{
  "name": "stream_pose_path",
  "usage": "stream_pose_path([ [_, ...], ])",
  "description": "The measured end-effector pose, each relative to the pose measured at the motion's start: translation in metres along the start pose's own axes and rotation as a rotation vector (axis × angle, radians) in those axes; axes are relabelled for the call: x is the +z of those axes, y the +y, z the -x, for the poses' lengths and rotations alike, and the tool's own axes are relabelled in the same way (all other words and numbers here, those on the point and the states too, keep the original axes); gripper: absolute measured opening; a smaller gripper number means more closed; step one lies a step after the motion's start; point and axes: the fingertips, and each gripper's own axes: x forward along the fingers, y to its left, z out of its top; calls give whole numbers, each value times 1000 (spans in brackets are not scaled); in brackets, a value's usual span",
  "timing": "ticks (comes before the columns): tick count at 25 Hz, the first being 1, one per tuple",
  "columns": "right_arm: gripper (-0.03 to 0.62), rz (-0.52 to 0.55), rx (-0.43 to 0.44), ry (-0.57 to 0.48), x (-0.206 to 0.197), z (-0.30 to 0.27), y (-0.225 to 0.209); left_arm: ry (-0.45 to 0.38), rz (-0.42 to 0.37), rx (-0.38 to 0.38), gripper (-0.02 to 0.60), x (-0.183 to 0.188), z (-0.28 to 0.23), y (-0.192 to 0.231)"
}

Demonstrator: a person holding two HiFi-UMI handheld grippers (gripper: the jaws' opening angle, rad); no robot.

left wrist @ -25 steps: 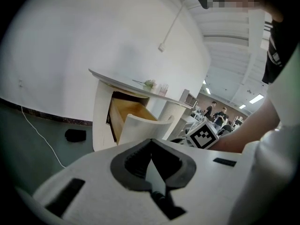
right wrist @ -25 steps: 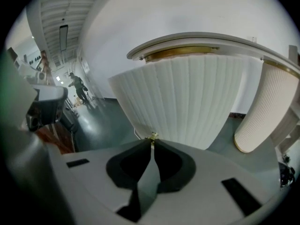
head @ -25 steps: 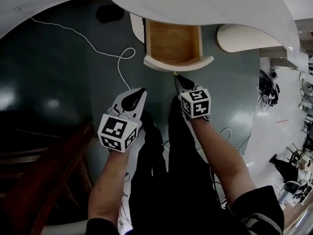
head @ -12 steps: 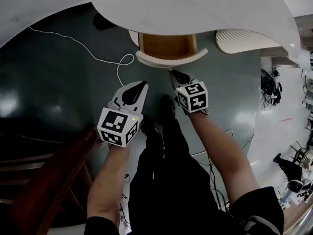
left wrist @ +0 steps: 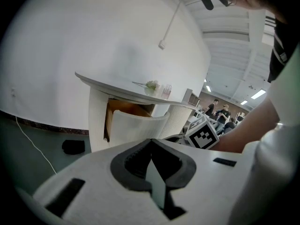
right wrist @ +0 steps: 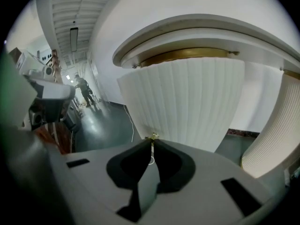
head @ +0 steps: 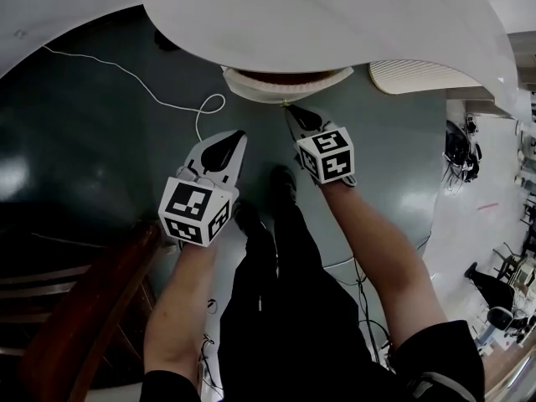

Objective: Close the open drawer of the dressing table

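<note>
Drawer (head: 287,80) almost fully in under white bench (head: 335,15). Bench top hides most of it; only curved ribbed front and sliver of wood interior show. Right hand-held gripper (right wrist: 151,143) clenched on small brass pull (right wrist: 153,135) at front's lower edge; pull tiny, shape hard to make out. Left hand-held gripper (left wrist: 151,140) clenched on nothing, clear of drawer. White cable (head: 159,99) on floor at left. Ribbed white pedestal (head: 419,72) at right, partly under bench top. Person's legs (head: 285,308) block floor below.
</note>
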Motion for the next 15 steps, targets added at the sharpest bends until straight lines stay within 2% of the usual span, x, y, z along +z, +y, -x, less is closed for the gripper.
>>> stream_pose_path([
  [15, 20, 47, -32, -88, 39, -30, -33, 13, 28, -3, 9, -18, -25, 12],
])
